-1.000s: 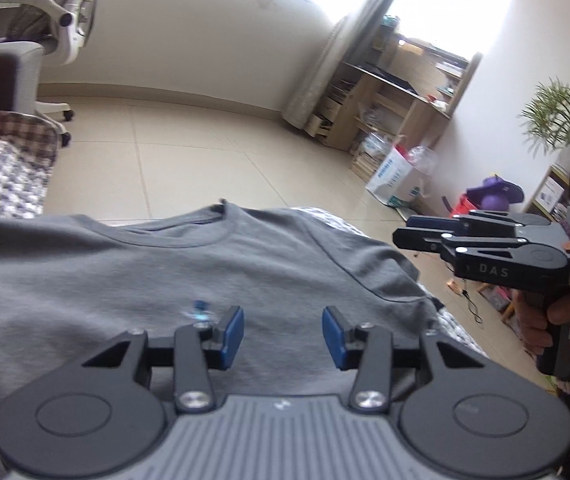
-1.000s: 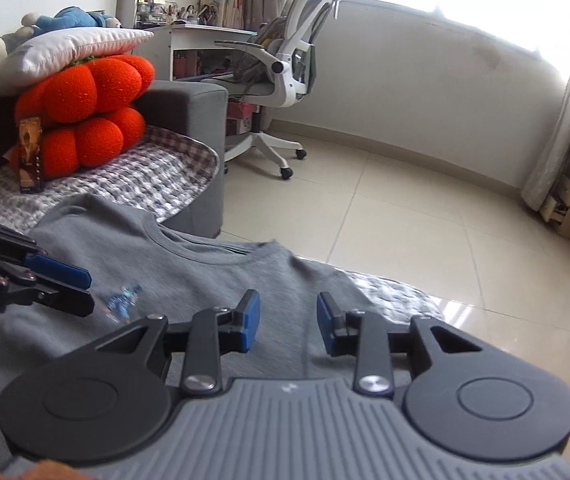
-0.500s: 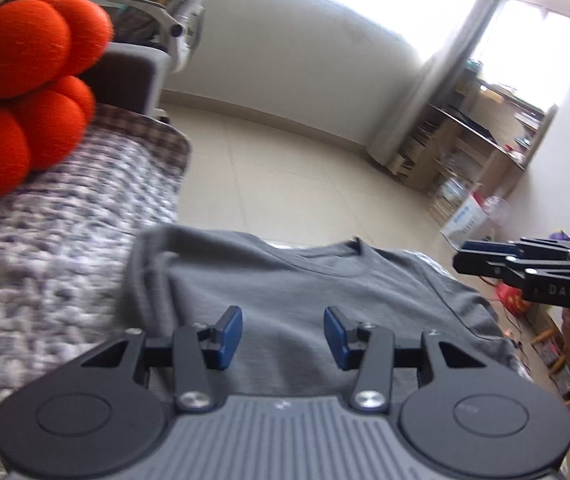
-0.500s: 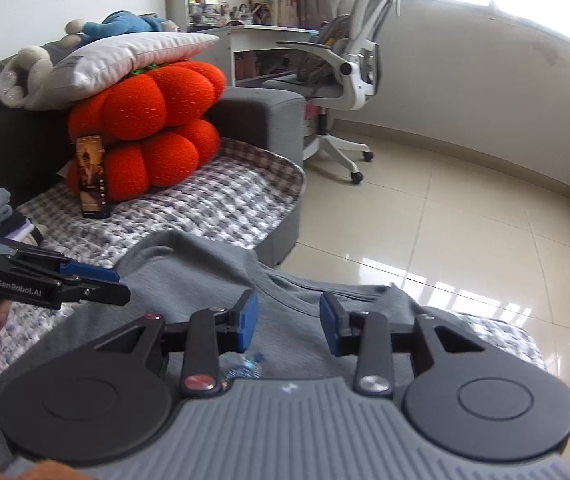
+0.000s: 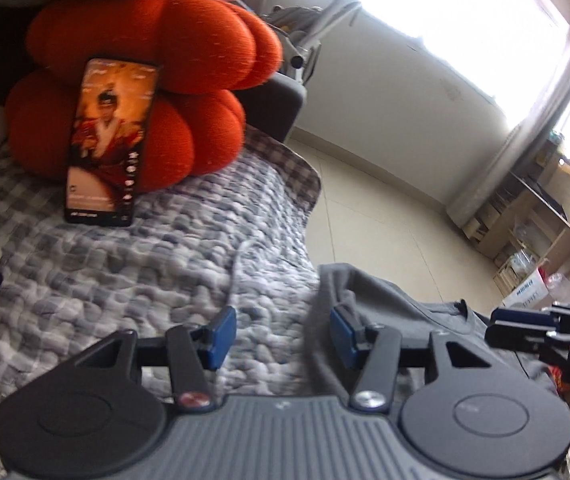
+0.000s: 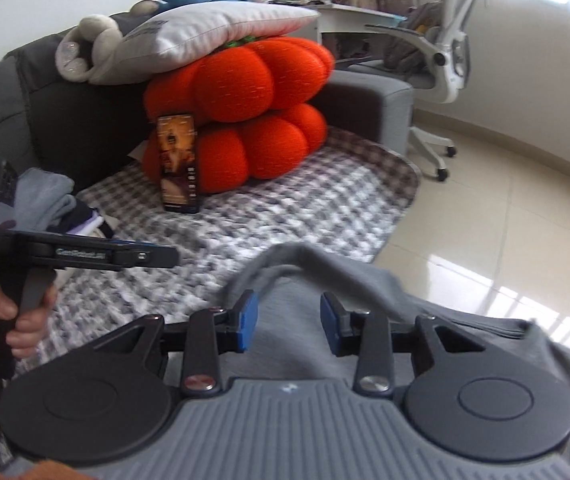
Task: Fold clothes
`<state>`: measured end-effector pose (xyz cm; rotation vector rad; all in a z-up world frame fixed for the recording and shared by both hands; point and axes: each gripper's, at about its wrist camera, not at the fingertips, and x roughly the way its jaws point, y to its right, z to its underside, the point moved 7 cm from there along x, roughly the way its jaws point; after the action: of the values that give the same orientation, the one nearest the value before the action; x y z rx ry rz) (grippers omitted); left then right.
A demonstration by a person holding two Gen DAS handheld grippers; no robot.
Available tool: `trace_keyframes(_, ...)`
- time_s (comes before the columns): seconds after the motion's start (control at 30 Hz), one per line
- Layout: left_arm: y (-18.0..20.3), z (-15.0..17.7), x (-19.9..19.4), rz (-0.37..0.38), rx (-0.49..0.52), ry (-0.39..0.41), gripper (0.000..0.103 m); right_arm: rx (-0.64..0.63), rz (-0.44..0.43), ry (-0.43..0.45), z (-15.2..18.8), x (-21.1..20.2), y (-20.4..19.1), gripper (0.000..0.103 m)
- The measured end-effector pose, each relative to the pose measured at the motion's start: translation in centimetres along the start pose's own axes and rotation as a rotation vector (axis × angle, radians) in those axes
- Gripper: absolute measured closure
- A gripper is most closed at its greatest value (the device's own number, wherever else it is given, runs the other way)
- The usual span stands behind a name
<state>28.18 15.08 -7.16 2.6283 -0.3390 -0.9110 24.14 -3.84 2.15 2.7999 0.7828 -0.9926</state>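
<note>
**Taking Hold of the Shirt's Left Side Before the Fold**

The grey cotton T-shirt (image 5: 397, 316) lies spread on the grey-and-white checked quilted cover (image 5: 133, 272), collar toward the floor edge. I hold my left gripper (image 5: 281, 336) over the shirt's left edge, where a sleeve fold rises beside one blue pad. Its jaws are opening and clamp nothing; quilt and the shirt's edge show in the gap. My right gripper (image 6: 287, 322) hangs over the shirt's body, jaws parted and empty.

Procedure, as I judge it:
1. Lower the left jaws so one pad goes under the sleeve seam and one over it.
2. Pinch shirt fabric only; exclude the quilt.
3. Set the right gripper on the same side, lower down, for an even lift.
4. Keep clear of the black phone (image 5: 105, 148) propped against the stacked orange pumpkin-shaped cushions (image 5: 173, 44).
</note>
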Motion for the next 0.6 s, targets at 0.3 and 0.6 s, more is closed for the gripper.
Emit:
trace_keyframes(0.3,-3.0,0.9,1.3,-0.06,0.012,-0.016,0.052,0.108,-0.127,-0.028,-0.3,5.3,-4.4,0.064)
trace_keyframes(0.6,-1.2,2.5,2.3,0.084,0.077,-0.071,0.059,0.284,-0.182,-0.069,2.8,7.8,-2.3,0.064)
